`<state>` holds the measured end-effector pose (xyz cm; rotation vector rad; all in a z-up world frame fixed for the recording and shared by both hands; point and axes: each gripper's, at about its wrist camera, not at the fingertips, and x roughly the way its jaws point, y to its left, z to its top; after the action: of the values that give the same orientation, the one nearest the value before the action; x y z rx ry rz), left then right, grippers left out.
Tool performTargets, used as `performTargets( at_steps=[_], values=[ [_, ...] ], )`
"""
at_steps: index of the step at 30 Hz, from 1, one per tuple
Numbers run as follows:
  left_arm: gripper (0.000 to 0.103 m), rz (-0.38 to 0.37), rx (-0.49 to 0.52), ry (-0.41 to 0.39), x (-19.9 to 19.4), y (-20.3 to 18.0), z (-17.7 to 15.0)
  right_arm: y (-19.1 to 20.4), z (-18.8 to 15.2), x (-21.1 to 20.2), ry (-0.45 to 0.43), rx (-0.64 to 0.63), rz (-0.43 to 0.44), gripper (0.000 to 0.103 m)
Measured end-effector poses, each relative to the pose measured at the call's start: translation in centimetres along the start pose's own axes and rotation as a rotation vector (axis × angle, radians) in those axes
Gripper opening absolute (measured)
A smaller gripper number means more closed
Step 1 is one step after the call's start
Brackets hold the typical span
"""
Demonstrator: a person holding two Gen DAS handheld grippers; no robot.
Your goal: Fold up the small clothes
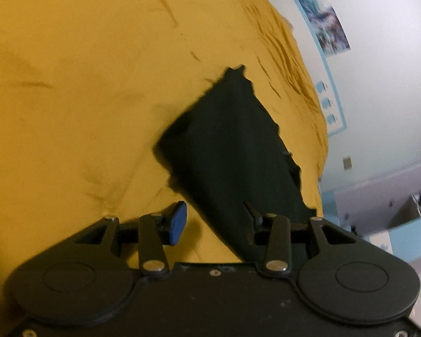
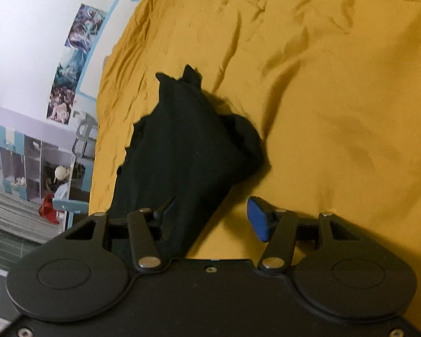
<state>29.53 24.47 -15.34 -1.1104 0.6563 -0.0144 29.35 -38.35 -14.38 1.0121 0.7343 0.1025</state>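
Now both grippers, left [image 1: 214, 220] & right [image 2: 210, 217], sit released, nothing gripped. Dark garment [image 1: 233, 151] lies folded mid-bed on yellow sheet [image 1: 70, 84], nearer wall-side edge. Next: pinch near corners evenly, fold w/o bunching.

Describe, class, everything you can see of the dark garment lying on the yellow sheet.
The dark garment is black or very dark green, of soft, faintly ribbed cloth, folded into a long wedge with a ragged side edge and a bunched corner. It lies flat on the wrinkled yellow sheet, its near end reaching under both cameras. No pad presses on it in either view; both grippers' jaws stand apart.
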Motion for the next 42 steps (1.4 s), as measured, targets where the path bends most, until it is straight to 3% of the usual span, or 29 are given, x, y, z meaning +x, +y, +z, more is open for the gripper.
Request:
performTargets(
  at_steps=[11,14,16,17,21,27,30,34,38,42],
  values=[
    [0.046,-0.031,-0.144,-0.055,2.7,1.5,2.5,0.2,1.1,2.9,-0.138,0.080,-0.028,0.070],
    [0.037,-0.050,-0.162,-0.082,3.1,1.5,2.6,0.2,1.3,2.9,-0.157,0.090,-0.025,0.069],
    [0.002,-0.040,-0.172,-0.088,3.0,1.4,2.5,0.2,1.6,3.0,-0.153,0.085,-0.027,0.036],
    [0.002,-0.038,-0.177,-0.090,3.0,1.4,2.5,0.3,1.9,3.2,-0.139,0.076,-0.030,0.010],
    [0.001,-0.038,-0.169,-0.088,2.3,0.3,3.3,0.7,3.0,2.8,-0.128,0.100,-0.014,0.006],
    [0.001,-0.111,-0.100,-0.102,-0.6,-4.0,4.4,4.3,4.1,-0.4,-0.176,0.035,0.048,0.005],
    [0.001,-0.166,-0.087,-0.114,-3.3,-5.4,3.2,5.1,3.8,-3.4,-0.192,0.036,0.094,0.005],
    [0.001,-0.187,-0.075,-0.087,-8.1,-4.8,-0.8,3.7,1.6,-9.0,-0.200,0.017,0.123,0.006],
    [0.001,-0.138,-0.130,-0.022,-11.8,-1.0,-6.2,-0.9,-1.4,-12.9,-0.180,0.059,0.065,0.006],
    [0.006,-0.064,-0.195,0.023,-12.5,3.8,-9.2,-6.0,-3.5,-12.9,-0.159,0.133,0.006,0.006]
  ],
)
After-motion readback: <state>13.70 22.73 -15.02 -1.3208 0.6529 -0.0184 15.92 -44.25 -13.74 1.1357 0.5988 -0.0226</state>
